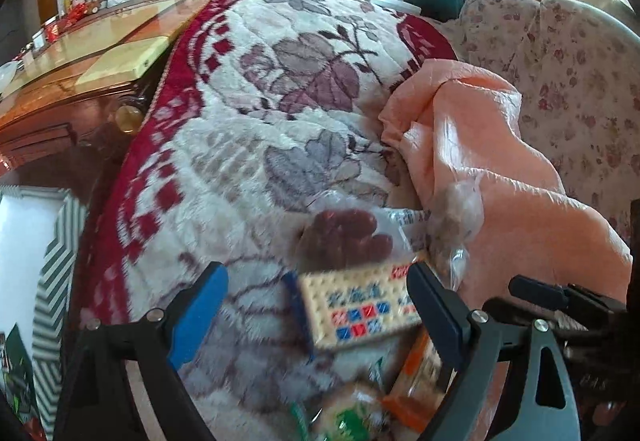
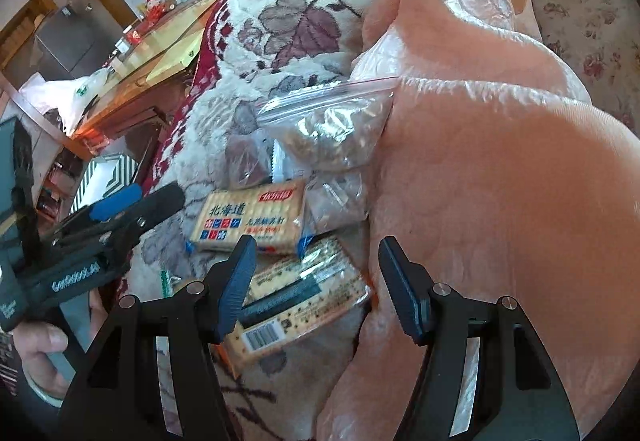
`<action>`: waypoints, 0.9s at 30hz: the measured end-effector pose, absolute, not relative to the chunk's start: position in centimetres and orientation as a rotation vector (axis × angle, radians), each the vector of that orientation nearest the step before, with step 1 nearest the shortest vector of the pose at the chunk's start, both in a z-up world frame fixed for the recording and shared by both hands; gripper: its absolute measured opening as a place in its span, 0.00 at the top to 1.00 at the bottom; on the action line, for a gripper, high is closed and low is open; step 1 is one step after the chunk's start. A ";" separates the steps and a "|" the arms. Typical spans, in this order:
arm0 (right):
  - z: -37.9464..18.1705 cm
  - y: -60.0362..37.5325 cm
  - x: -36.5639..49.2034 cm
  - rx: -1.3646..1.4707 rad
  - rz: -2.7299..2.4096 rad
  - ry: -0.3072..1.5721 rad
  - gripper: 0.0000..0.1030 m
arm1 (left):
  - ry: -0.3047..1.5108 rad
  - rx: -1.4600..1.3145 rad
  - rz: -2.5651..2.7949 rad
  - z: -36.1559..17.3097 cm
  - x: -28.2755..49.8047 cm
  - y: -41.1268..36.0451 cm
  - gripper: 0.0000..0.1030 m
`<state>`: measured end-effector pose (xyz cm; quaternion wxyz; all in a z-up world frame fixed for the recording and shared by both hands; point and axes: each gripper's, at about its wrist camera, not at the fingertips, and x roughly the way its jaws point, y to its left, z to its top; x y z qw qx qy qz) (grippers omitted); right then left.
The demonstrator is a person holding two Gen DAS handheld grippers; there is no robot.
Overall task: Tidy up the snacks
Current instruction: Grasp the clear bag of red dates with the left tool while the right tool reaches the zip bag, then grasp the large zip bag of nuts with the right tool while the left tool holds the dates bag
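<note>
A small heap of snacks lies on a floral blanket (image 2: 304, 21) patterned in cream, mauve and red, pressed against a rumpled peach quilt (image 2: 500, 181) that fills the right half of the right wrist view. At the centre of that view sits a Hokkaido cracker packet (image 2: 250, 217), label up. Just above it is a zip-top bag of seeds (image 2: 332, 129) (contents too small to name surely), and to the left of that bag a clear packet of dark red dates (image 2: 244, 161). Below the cracker packet lies a second biscuit packet (image 2: 296, 301), barcode showing, tilted.

The right gripper (image 2: 316, 281) hangs released over this second packet, jaws apart and touching nothing. The left gripper (image 1: 316, 305) is also spread wide and empty; in its own view the cracker packet (image 1: 360, 309) appears between its fingers, blurred, with the dates (image 1: 344, 241) just above. A hand (image 2: 44, 353) grips the left tool at lower left. A wooden cabinet (image 1: 60, 81) stands at upper left.
</note>
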<state>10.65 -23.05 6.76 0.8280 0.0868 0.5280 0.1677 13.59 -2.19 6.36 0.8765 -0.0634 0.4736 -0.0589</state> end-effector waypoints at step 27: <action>5.3 -22.7 13.7 0.194 0.365 1.133 0.38 | 1.076 -0.178 -0.196 3.0 18.9 -3.0 0.61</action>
